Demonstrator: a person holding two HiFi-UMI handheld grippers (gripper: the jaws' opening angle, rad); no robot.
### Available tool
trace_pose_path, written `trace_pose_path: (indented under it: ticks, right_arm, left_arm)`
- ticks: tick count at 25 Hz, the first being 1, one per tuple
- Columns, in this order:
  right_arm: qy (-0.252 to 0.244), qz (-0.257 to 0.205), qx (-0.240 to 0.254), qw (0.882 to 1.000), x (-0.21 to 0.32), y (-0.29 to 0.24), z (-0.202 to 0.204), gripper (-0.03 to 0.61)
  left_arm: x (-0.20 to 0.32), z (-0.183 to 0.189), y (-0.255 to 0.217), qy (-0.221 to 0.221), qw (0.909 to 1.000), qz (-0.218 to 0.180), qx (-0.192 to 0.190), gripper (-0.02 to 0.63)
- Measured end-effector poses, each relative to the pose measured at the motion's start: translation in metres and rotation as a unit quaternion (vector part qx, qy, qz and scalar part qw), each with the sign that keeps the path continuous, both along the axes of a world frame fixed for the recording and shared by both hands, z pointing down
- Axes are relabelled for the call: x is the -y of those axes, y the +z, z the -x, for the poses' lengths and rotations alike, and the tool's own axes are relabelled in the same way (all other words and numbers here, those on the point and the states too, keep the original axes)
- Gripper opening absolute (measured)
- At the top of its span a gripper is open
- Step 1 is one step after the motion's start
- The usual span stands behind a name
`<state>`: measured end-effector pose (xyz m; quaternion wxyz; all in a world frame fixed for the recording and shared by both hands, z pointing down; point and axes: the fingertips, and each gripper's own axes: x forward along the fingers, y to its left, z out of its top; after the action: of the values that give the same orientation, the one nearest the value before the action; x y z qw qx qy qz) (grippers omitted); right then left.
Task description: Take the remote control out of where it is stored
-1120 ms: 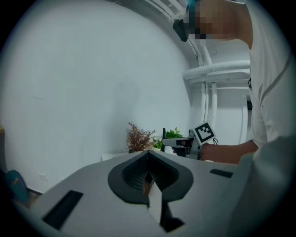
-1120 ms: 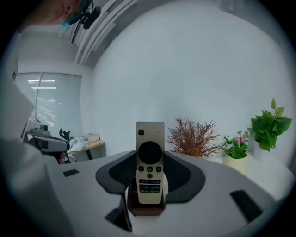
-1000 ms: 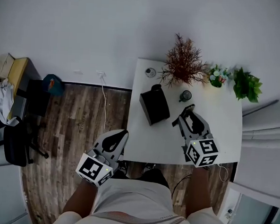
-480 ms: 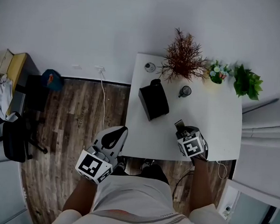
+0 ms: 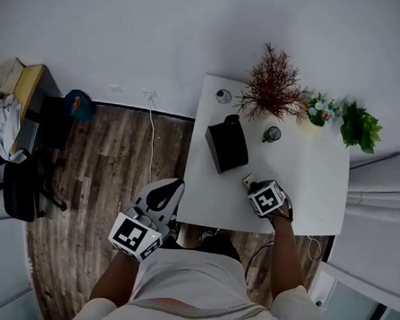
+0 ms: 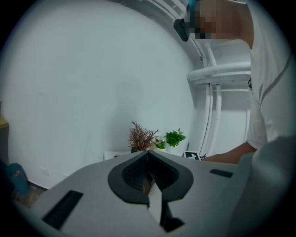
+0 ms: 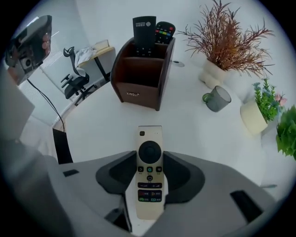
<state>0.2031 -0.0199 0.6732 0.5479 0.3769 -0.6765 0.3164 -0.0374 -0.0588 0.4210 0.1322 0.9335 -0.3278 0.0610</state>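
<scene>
A white remote control (image 7: 150,139) lies lengthwise between the jaws of my right gripper (image 7: 150,161), which is shut on it; its top end sticks out over the white table (image 7: 101,129). In the head view the right gripper (image 5: 251,186) is near the table's front edge, in front of the dark brown remote holder (image 5: 226,144). The holder (image 7: 141,76) still has two black remotes (image 7: 144,30) standing in its back compartment. My left gripper (image 5: 165,196) hangs off the table's left side above the wooden floor, jaws shut and empty (image 6: 148,153).
At the back of the table stand a dried reddish plant in a white vase (image 7: 217,69), a grey mug (image 7: 216,99), a small flower pot (image 7: 256,115) and a green plant (image 5: 359,126). An office chair (image 5: 19,195) and a desk (image 5: 21,98) stand at far left.
The right gripper has drawn back from the holder toward the table's front edge, with the white remote in its jaws. The left gripper has hardly moved.
</scene>
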Motion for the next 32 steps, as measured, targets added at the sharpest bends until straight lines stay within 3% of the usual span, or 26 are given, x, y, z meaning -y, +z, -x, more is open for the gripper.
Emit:
trace_pose_path:
  ticks: [8, 10, 12, 15, 17, 19, 21, 23, 26, 32]
  right_arm:
    - [-0.013, -0.005, -0.011, 1.0, 0.003, 0.002, -0.002, 0.19]
    - [-0.013, -0.005, 0.002, 1.0, -0.002, -0.002, 0.003, 0.234]
    - [0.0, -0.031, 0.02, 0.999, 0.0, -0.015, 0.006, 0.24]
    - [0.038, -0.114, 0.063, 0.991, 0.017, -0.052, 0.009, 0.239]
    - [0.058, -0.182, 0.108, 0.976, 0.031, -0.089, 0.015, 0.238]
    - [0.071, -0.261, 0.141, 0.952, 0.043, -0.131, 0.021, 0.218]
    - [0.082, -0.346, 0.146, 0.923, 0.05, -0.172, 0.021, 0.114]
    - [0.086, -0.407, 0.141, 0.898, 0.05, -0.202, 0.023, 0.07]
    - [0.093, -0.454, 0.162, 0.871, 0.042, -0.228, 0.033, 0.034]
    - [0.109, -0.508, 0.231, 0.823, 0.027, -0.275, 0.053, 0.017]
  left_arm:
    - [0.005, 0.014, 0.003, -0.009, 0.9999, 0.004, -0.004, 0.009]
    - [0.004, 0.013, 0.002, -0.004, 1.0, 0.003, -0.006, 0.009]
    - [0.005, 0.013, -0.001, 0.001, 1.0, -0.001, -0.008, 0.009]
    - [0.006, 0.014, -0.006, 0.002, 0.9999, -0.006, -0.01, 0.009]
    - [0.006, 0.013, -0.01, 0.003, 0.9999, -0.009, -0.01, 0.009]
    - [0.007, 0.011, -0.014, 0.006, 0.9998, -0.01, -0.015, 0.009]
    - [0.006, 0.008, -0.018, 0.009, 0.9996, -0.011, -0.023, 0.009]
    - [0.005, 0.004, -0.023, 0.012, 0.9994, -0.016, -0.027, 0.009]
    - [0.005, 0.001, -0.032, 0.018, 0.9991, -0.027, -0.027, 0.009]
    - [0.005, -0.003, -0.044, 0.021, 0.9984, -0.043, -0.032, 0.009]
